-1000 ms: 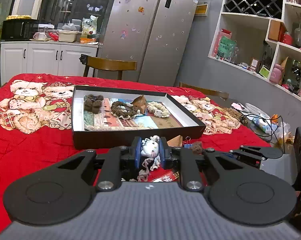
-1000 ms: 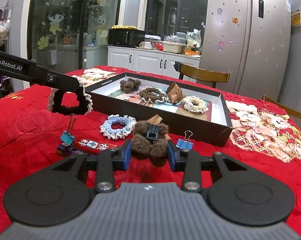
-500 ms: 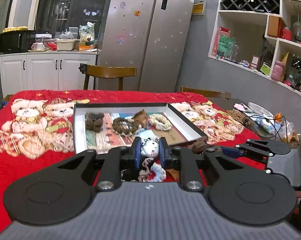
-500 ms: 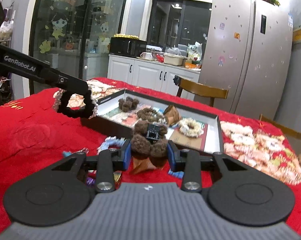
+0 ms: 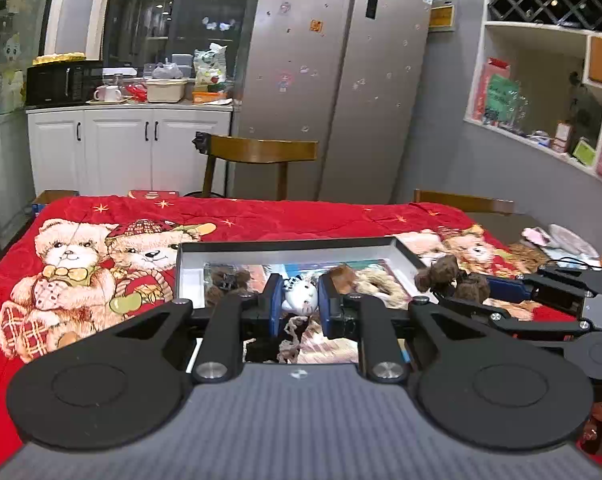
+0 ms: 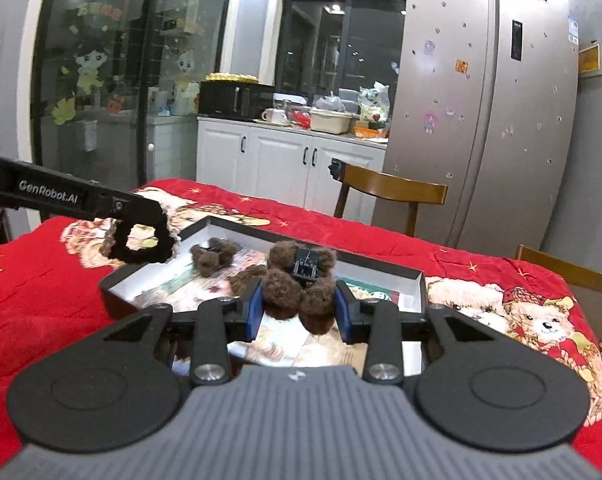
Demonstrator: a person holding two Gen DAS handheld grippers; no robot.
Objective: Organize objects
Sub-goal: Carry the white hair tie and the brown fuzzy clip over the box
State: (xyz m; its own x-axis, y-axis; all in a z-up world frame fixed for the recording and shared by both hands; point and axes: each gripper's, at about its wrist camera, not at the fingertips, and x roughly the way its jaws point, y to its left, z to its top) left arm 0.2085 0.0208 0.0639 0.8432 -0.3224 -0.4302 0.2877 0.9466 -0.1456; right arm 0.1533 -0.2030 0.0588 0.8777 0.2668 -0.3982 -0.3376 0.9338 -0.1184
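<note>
Left wrist view: left gripper at lower centre, blue fingers pinching a white cat-face scrunchie, its frilly loop dangling below between the arms. Just behind, a shallow black tray with white inner walls on the red bear-print table, holding a dark brown pompom clip toward its left and a beige scrunchie toward its right, partly hidden by the fingers. At right of frame, the right gripper seen from the side, carrying a brown pompom hair clip over the tray's right edge. Wooden chair and grey fridge in the upper half. Right wrist view: right gripper at centre, fingers closed on the brown pompom hair clip, black clasp facing up, held above the tray. Shown only here: the scrunchie's black ring with pale frilled edge hanging from the left gripper at middle left, over the tray's left corner; the cat face hidden from this side. Second pompom clip lying in the tray just right of that ring.
</note>
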